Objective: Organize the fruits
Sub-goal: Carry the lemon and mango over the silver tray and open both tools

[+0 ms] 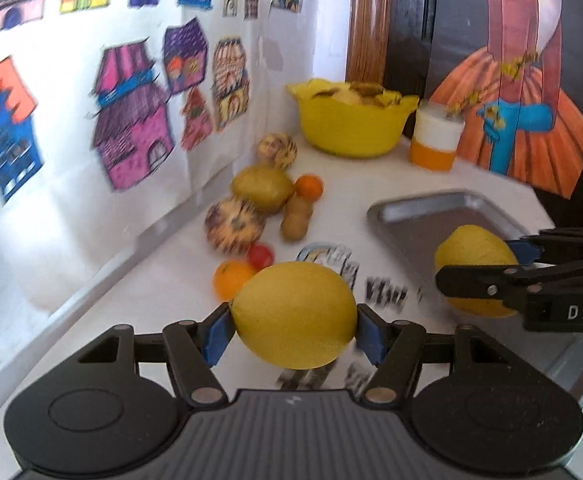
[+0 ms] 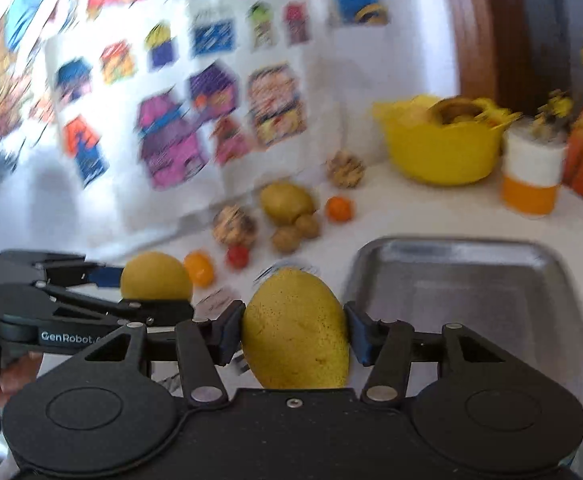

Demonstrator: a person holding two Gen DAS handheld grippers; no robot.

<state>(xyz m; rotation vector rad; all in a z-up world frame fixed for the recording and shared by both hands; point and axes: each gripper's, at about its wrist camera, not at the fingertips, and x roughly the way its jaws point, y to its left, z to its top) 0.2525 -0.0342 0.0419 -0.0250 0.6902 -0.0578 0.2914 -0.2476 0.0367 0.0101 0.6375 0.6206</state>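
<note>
Two lemons held, tray just ahead.
Left hand-held gripper [image 1: 293, 326] clamped on lemon [image 1: 293, 314], right hand-held gripper [image 2: 294, 334] on speckled lemon [image 2: 295, 330]; best lowered onto tray [image 2: 451, 248] before releasing.

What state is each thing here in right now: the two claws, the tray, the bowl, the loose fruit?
Left claw: shut on smooth lemon.
Right claw: shut on speckled lemon.
Metal tray: empty.
Yellow bowl: holding fruit.
Loose fruit: lying along the wall.
Orange-and-white jar: upright.
</note>
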